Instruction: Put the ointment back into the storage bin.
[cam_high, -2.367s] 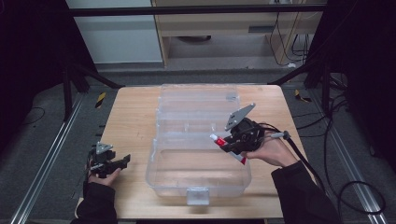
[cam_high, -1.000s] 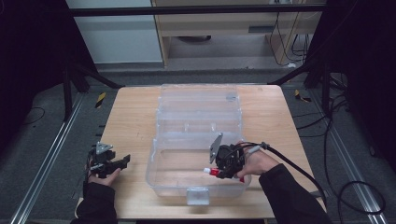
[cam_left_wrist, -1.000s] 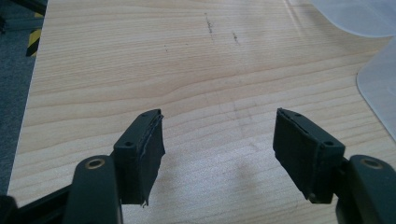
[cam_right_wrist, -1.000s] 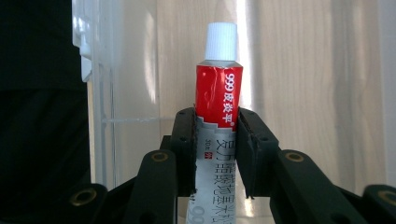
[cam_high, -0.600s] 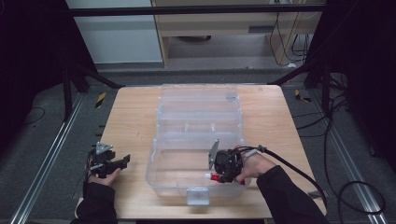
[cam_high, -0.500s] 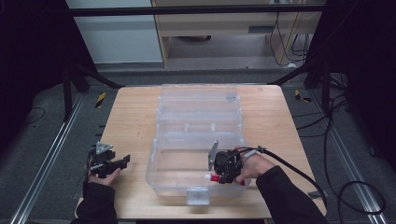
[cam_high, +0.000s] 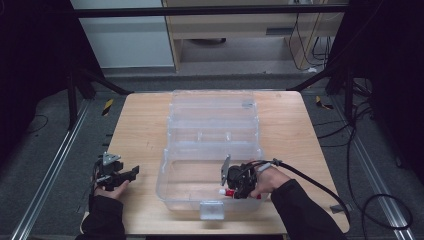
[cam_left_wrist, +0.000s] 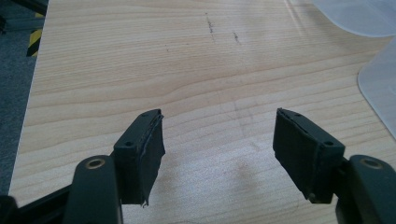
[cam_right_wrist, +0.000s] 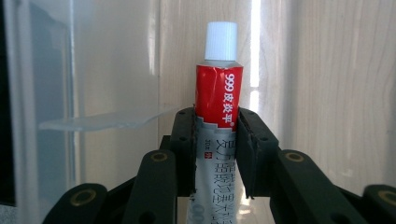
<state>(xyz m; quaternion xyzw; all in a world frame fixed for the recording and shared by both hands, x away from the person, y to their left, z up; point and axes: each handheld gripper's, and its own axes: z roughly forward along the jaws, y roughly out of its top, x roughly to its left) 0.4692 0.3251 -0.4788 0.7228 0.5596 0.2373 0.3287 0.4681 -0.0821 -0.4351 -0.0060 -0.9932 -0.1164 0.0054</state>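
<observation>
From the high view, you are holding your right gripper (cam_high: 239, 186) low inside the near compartment of the clear plastic box (cam_high: 212, 150), close to its near wall. A small tube (cam_high: 227, 191) is lying crosswise in its grip, with the white cap pointing toward your left side. Your left gripper (cam_high: 116, 173) is resting on the wooden table (cam_high: 140, 125), well apart from the box, so the right hand is clearly the one nearer the work.

In the left gripper view, your jaws are standing spread wide over bare wood, pinching nothing. A corner of the box (cam_left_wrist: 378, 88) is showing far off to one side.

In the right gripper view, your jaws are pinching the tube (cam_right_wrist: 218, 100) across its middle. Its long axis is running straight out along the line of the jaws. The red end and white cap are sticking out past the fingertips (cam_right_wrist: 184, 128), and the grey tail is running back between them. The box floor appears to be lying just beyond the cap, with a clear wall (cam_right_wrist: 42, 93) to one side. I judge that any release turns on that axis: the tube would settle lengthwise, cap leading.
</observation>
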